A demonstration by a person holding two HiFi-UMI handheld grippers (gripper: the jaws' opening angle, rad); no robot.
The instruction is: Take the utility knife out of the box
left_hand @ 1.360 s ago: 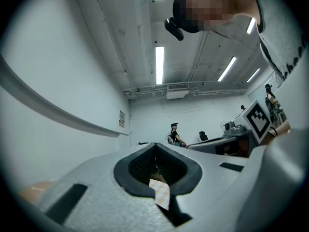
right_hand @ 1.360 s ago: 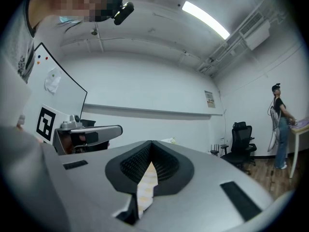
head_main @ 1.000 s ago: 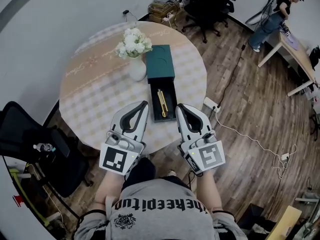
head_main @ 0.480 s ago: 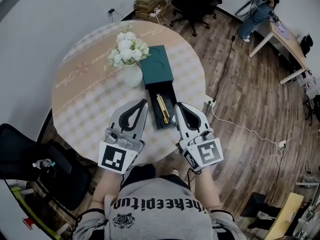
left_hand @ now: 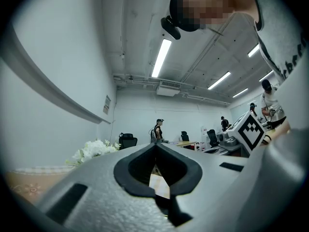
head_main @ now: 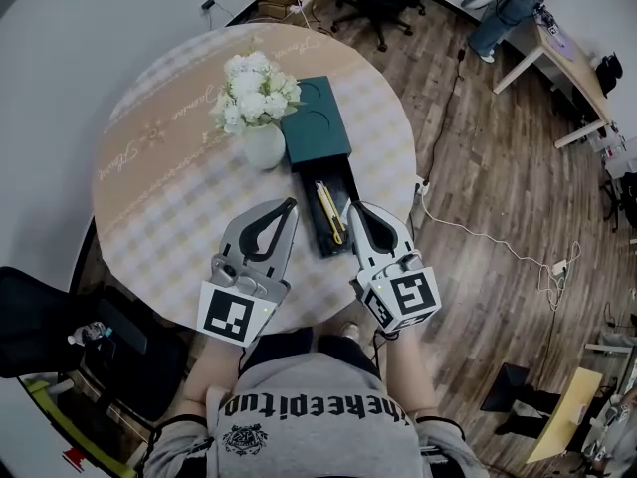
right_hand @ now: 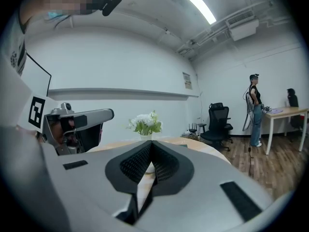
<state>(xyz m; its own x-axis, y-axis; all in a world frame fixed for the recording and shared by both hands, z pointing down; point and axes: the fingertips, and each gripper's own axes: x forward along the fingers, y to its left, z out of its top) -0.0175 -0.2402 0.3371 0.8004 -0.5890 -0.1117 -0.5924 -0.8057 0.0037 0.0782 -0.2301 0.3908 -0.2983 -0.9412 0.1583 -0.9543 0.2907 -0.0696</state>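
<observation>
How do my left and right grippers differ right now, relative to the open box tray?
The left gripper sits left of the tray and angles right toward it; the right gripper sits on its right and angles left. The right gripper's tip shows against the tray's edge, nearer the utility knife; the left gripper's tip is slightly off it. Both are shut and empty.

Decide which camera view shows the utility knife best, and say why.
Head view: the yellow utility knife lies fully visible in the opened dark green box. Neither gripper view shows it; each looks level across the table, past its own jaws.
</observation>
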